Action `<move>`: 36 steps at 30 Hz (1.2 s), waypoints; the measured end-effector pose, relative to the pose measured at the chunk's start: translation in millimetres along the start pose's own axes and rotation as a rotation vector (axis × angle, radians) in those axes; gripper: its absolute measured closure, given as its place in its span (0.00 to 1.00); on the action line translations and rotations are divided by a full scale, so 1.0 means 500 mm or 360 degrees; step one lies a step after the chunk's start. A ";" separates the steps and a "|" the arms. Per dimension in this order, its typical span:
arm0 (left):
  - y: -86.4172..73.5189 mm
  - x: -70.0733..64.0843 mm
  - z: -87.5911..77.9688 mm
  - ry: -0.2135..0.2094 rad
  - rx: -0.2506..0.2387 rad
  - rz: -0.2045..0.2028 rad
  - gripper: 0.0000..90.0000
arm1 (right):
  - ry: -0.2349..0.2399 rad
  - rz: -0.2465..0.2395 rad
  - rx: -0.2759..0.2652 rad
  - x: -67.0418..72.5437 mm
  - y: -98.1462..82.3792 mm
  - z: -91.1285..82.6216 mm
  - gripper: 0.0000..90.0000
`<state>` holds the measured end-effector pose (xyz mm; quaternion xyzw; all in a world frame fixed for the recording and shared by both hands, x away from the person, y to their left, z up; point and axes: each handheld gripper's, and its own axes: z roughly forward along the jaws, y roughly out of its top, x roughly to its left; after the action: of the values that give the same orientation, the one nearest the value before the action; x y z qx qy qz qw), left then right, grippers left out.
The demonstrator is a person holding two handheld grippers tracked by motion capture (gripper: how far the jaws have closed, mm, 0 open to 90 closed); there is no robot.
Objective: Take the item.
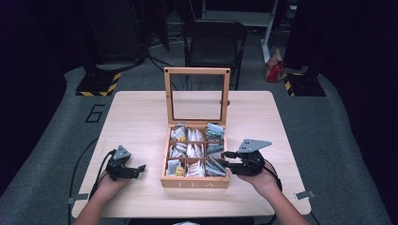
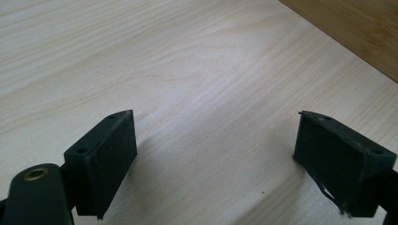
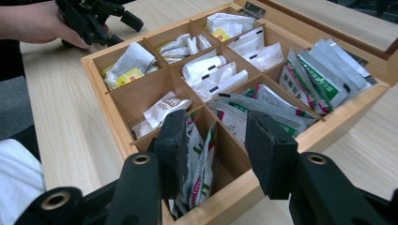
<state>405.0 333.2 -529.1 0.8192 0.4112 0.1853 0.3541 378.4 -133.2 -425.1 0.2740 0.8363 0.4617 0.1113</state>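
Observation:
A wooden tea box [image 1: 195, 183] stands open mid-table, its glass-paned lid [image 1: 167, 93] upright. Its compartments hold several sachets: white ones [image 3: 213, 75] in the middle, green-and-white ones [image 3: 324, 75] along one side. My right gripper [image 3: 216, 119] hovers over the near corner of the box [image 3: 234, 197]. Its jaws straddle a divider and the upright green-and-white sachets [image 3: 202, 173] there, and the pads do not press on anything. In the high view the right gripper [image 1: 224, 158] sits at the box's right edge. My left gripper [image 1: 138, 169] rests open and holds nothing on the table [image 2: 187, 70] left of the box.
The other hand and its gripper [image 3: 126, 21] show beyond the box's far corner. The light wood table [image 1: 141, 117] has bare room at left, right and behind the lid. A dark chair [image 1: 213, 42] stands behind the table, and a small red bag [image 1: 273, 68] lies on the floor.

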 end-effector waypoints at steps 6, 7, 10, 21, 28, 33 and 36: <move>0.000 0.000 0.000 0.0000 0.0000 0.0000 0.14 | 0.0027 -0.0026 0.0024 0.002 -0.009 0.018 0.71; 0.000 0.000 0.000 0.0000 0.0000 0.0000 0.14 | 0.0027 -0.0026 0.0024 0.002 -0.009 0.018 0.71; 0.000 0.000 0.000 0.0000 0.0000 0.0000 0.14 | 0.0028 -0.0012 0.0037 0.002 -0.017 0.028 0.74; 0.000 0.000 0.000 0.0000 0.0000 0.0000 0.14 | 0.0014 -0.0044 0.0081 0.003 -0.026 0.048 0.83; 0.000 0.000 0.000 -0.0001 0.0001 0.0001 0.14 | 0.0021 -0.0048 0.0109 -0.002 -0.034 0.061 0.88; 0.000 0.000 0.000 -0.0001 0.0001 0.0002 0.14 | 0.0021 -0.0037 0.0118 -0.002 -0.037 0.069 0.89; 0.000 0.000 0.000 -0.0001 0.0000 0.0001 0.14 | 0.0024 -0.0038 0.0132 0.000 -0.036 0.072 0.91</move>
<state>405.1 333.3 -529.1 0.8194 0.4108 0.1851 0.3544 387.7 -114.9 -460.0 0.2648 0.8588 0.4273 0.0989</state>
